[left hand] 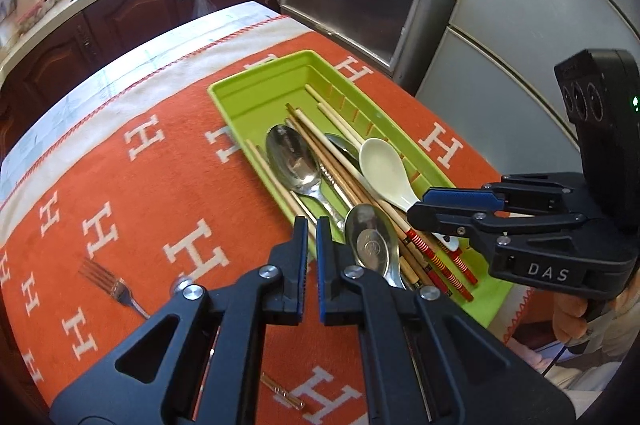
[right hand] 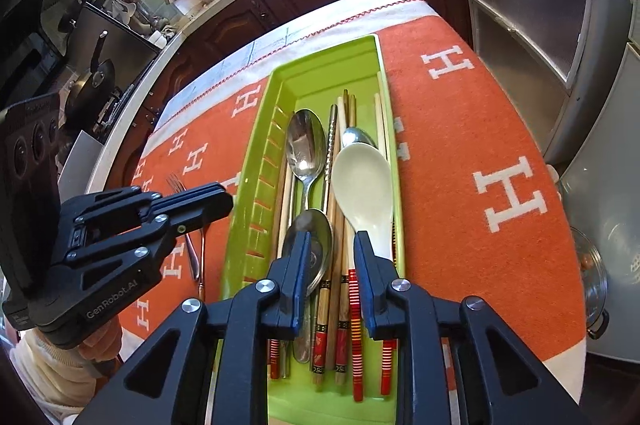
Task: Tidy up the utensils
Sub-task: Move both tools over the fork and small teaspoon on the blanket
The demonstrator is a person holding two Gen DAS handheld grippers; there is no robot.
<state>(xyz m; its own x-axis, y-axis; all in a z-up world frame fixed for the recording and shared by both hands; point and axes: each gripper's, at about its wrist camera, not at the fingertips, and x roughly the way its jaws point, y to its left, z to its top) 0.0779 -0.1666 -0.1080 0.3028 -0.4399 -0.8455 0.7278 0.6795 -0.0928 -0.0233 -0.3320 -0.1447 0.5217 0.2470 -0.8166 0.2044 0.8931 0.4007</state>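
A green tray (left hand: 256,93) (right hand: 384,61) on the orange cloth holds metal spoons (left hand: 292,161) (right hand: 306,145), a white ceramic spoon (left hand: 384,165) (right hand: 362,181) and several chopsticks (left hand: 340,161) (right hand: 342,289). A metal fork (left hand: 110,287) (right hand: 180,193) lies on the cloth left of the tray. My left gripper (left hand: 312,225) (right hand: 222,201) is nearly shut and empty, at the tray's near left edge. My right gripper (right hand: 332,245) (left hand: 420,203) is open and empty, low over the utensil handles at the tray's near end.
A small gold-coloured piece (left hand: 282,391) lies on the cloth near me. Kitchen cabinets (left hand: 132,13) and a counter stand beyond the table. A fridge (left hand: 540,37) and a grey cabinet (right hand: 528,9) stand to the right. A pot lid (right hand: 592,265) sits past the table's right edge.
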